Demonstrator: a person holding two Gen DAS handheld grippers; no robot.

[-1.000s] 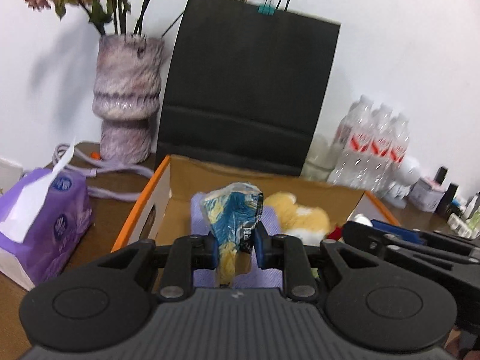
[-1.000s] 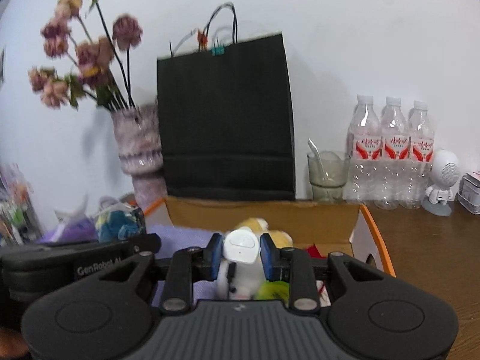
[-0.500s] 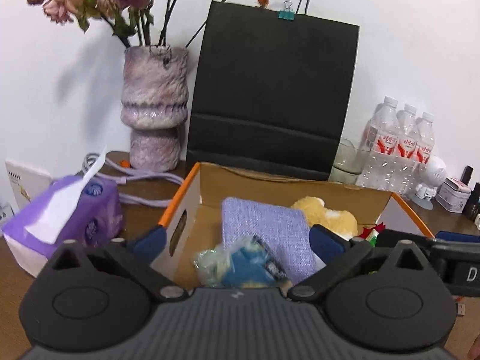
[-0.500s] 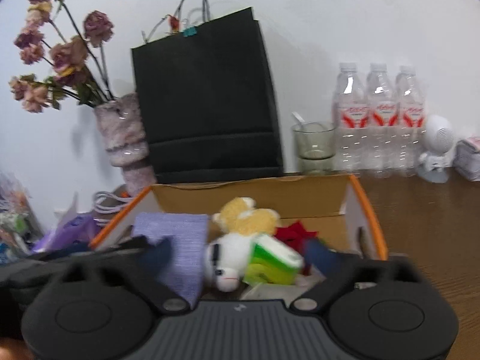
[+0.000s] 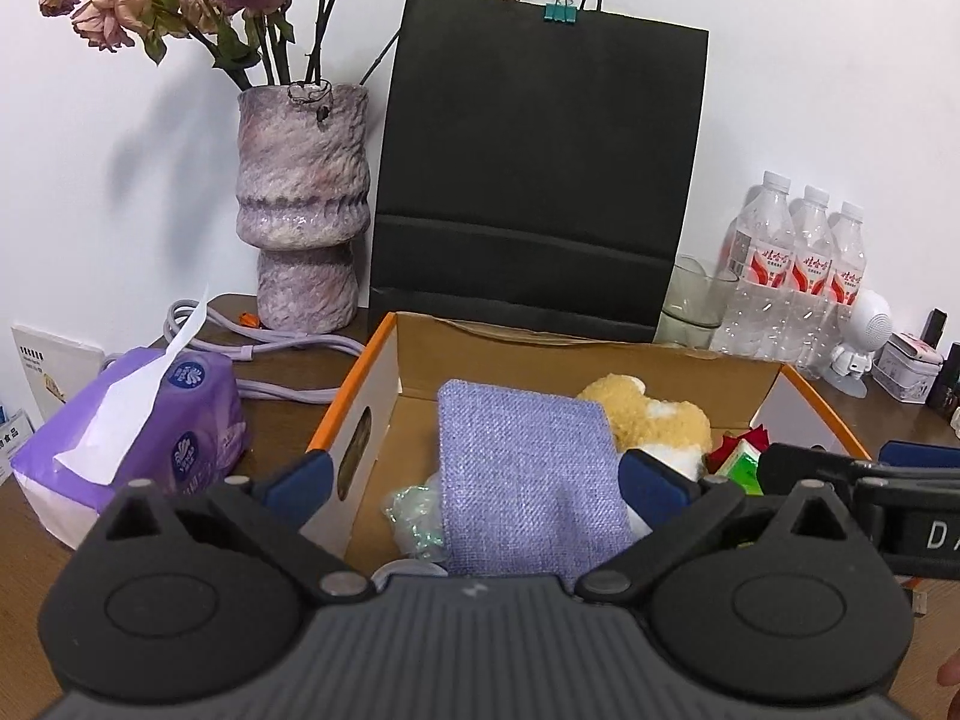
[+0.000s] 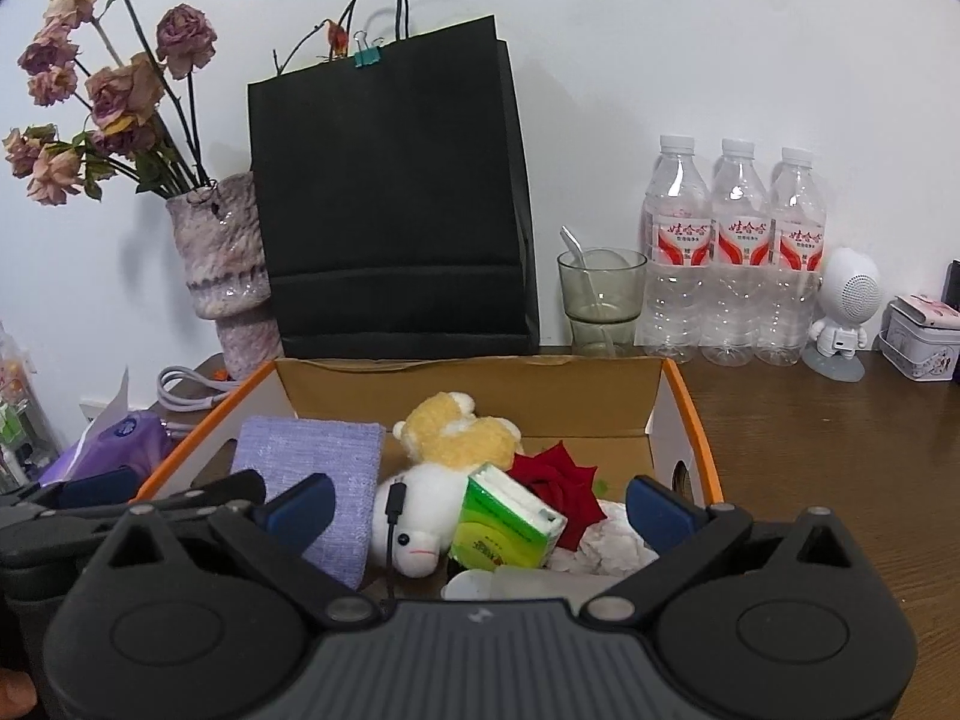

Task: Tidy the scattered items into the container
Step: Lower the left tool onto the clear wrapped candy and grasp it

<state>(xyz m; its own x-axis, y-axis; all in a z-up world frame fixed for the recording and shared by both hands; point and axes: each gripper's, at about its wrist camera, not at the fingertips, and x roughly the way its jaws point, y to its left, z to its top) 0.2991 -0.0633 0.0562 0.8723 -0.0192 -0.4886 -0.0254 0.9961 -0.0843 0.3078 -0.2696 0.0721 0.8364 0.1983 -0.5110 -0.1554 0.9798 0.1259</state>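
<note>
An orange-edged cardboard box [image 5: 360, 378] [image 6: 690, 402] holds a lilac woven pouch [image 5: 522, 480] [image 6: 312, 462], a yellow-and-white plush toy [image 5: 648, 420] [image 6: 444, 438], a green carton [image 6: 504, 522], a red rose [image 6: 558, 480] and a crumpled clear-and-blue wrapper [image 5: 414, 516]. A small white device with a black cable [image 6: 414, 528] lies by the plush. My left gripper [image 5: 477, 480] hangs open over the box's left half, nothing between its blue pads. My right gripper [image 6: 480, 507] is open above the right half, empty too.
Behind the box stand a black paper bag [image 5: 534, 180], a stone-look vase of dried roses [image 5: 300, 204], a glass with a spoon [image 6: 600, 294] and three water bottles [image 6: 732, 252]. A purple tissue pack [image 5: 138, 420] lies left; a white robot figure [image 6: 846, 312] and a tin [image 6: 924, 336] right.
Both grippers have opened wide. The left one let the blue-and-yellow wrapper fall into the box; the right one released the white device, which now lies among the items.
</note>
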